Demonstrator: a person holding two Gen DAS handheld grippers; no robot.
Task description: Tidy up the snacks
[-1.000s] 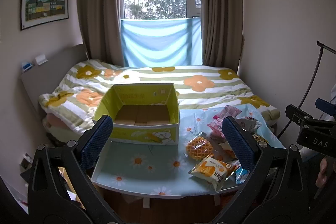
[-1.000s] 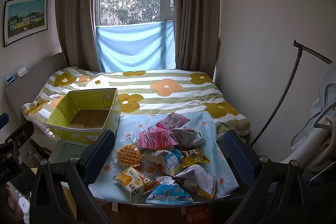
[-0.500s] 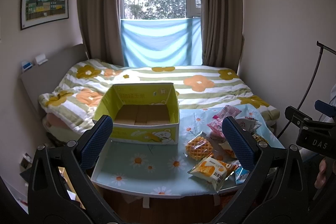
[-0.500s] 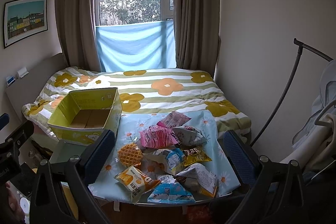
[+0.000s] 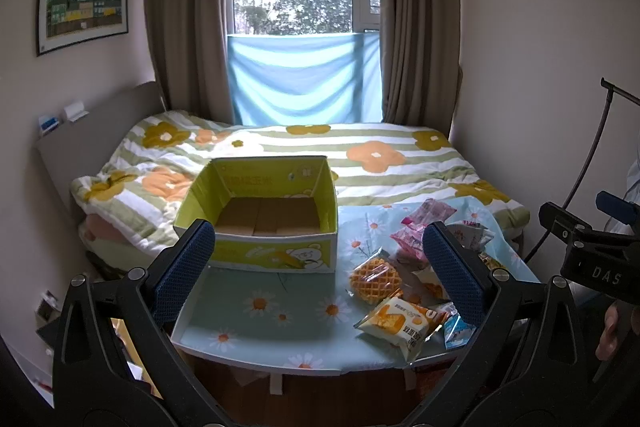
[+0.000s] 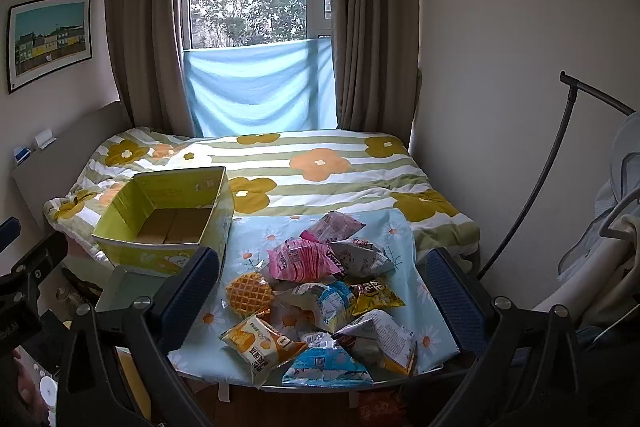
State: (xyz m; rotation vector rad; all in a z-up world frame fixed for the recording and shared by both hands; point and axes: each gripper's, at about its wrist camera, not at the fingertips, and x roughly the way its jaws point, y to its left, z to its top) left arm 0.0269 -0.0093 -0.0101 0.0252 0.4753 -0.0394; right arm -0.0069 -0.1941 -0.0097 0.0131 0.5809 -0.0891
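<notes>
An open, empty yellow cardboard box (image 5: 264,223) (image 6: 168,223) stands at the table's left back. A pile of several snack packets lies on the right: a round waffle (image 5: 375,277) (image 6: 249,293), an orange cake packet (image 5: 400,323) (image 6: 260,345), a pink packet (image 6: 302,261), a blue packet (image 6: 326,367), a yellow packet (image 6: 376,295). My left gripper (image 5: 320,267) is open and empty, held back from the table's front edge. My right gripper (image 6: 324,287) is open and empty, held in front of the snack pile.
The small table has a light blue daisy cloth (image 5: 280,311) (image 6: 400,239). A bed with a flowered striped quilt (image 5: 360,155) lies right behind it. A black stand pole (image 6: 552,163) and chair are at the right. Walls close both sides.
Both grippers have barely moved; the right wrist view has drifted slightly closer to the snack pile. Nothing on the table has changed.
</notes>
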